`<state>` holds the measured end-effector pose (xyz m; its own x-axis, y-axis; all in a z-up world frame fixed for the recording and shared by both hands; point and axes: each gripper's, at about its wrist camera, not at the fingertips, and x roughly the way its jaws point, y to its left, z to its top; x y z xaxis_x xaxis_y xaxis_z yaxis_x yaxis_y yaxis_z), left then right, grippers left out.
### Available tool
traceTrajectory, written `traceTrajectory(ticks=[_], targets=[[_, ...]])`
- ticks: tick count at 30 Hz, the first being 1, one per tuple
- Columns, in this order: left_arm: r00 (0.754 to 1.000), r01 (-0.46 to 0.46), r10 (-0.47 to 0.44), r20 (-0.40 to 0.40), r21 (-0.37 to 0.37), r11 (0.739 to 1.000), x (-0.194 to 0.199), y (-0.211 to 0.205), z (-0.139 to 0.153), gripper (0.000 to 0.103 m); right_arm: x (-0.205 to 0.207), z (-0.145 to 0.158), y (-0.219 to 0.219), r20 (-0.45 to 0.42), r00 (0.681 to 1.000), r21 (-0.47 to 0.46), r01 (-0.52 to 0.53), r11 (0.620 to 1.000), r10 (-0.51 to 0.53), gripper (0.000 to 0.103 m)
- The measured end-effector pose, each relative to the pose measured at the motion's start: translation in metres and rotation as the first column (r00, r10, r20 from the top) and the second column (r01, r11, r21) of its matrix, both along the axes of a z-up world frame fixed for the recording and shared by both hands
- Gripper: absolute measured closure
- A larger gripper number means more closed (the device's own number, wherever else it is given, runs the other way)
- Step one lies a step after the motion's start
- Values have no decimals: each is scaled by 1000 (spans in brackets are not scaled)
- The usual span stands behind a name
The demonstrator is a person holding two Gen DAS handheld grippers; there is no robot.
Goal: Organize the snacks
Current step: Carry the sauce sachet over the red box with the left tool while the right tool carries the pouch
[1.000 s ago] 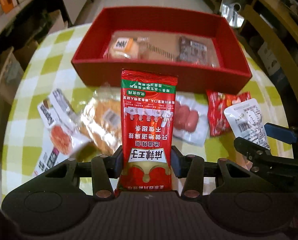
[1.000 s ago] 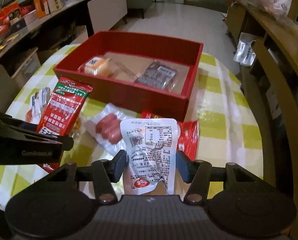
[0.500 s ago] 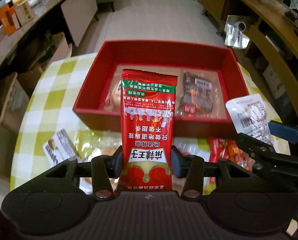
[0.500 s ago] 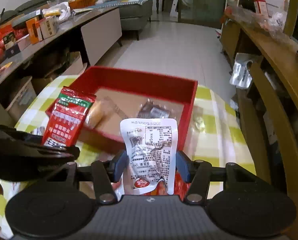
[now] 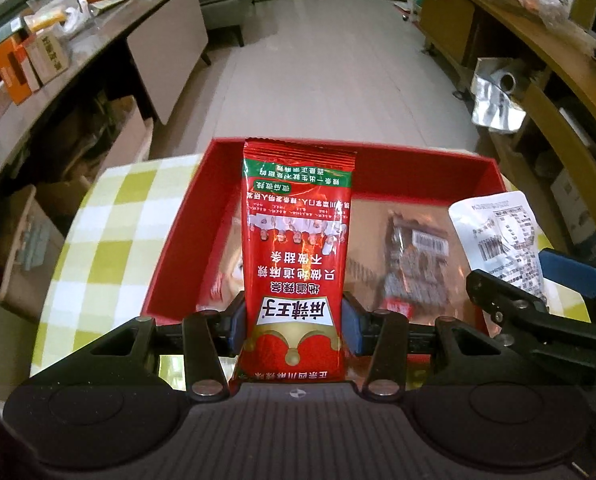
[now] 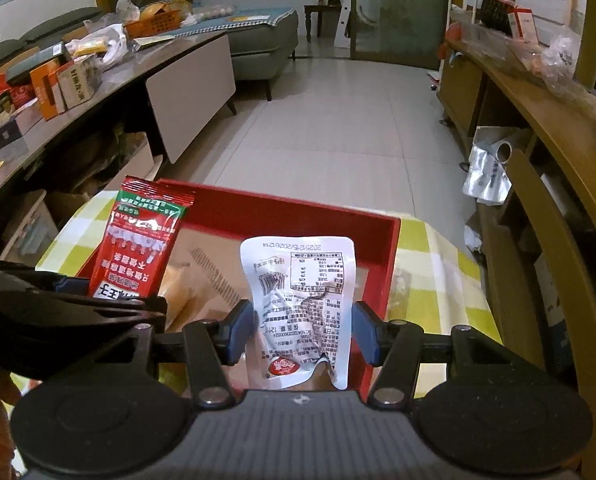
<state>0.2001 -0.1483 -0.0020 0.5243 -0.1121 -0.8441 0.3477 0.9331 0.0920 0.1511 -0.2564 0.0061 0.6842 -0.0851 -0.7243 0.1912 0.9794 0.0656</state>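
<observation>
A: Holding packs over the box (image 5: 178, 236). Left tool (image 5: 294, 320) clamps the red pack (image 5: 298, 240), long axis upright, centre frame. Right tool (image 6: 302, 330) clamps the white pouch (image 6: 302, 300), also upright.

B: Drop zone?

A: Box floor directly below, two snacks in it; left sits over free space. Checked counter (image 5: 110, 216), tiled room.

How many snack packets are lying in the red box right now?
2 visible in the red cardboard box: a dark clear-wrapped packet at right, a pale orange packet at left. The held packets may hide more.
</observation>
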Motion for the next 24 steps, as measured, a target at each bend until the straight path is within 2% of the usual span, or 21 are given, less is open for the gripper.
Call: traceTrajectory(ticks=[11,24], targets=[[1000,-29,29,-1,19,999,35,-8,-13,49,34,-14,-2,-22,1000,-9,2,1000,-2,40],[997,-49,53,-58,64,997,57,-11,-41,49,58,-42,-6,-79,997,-3,-13,1000,12,40]])
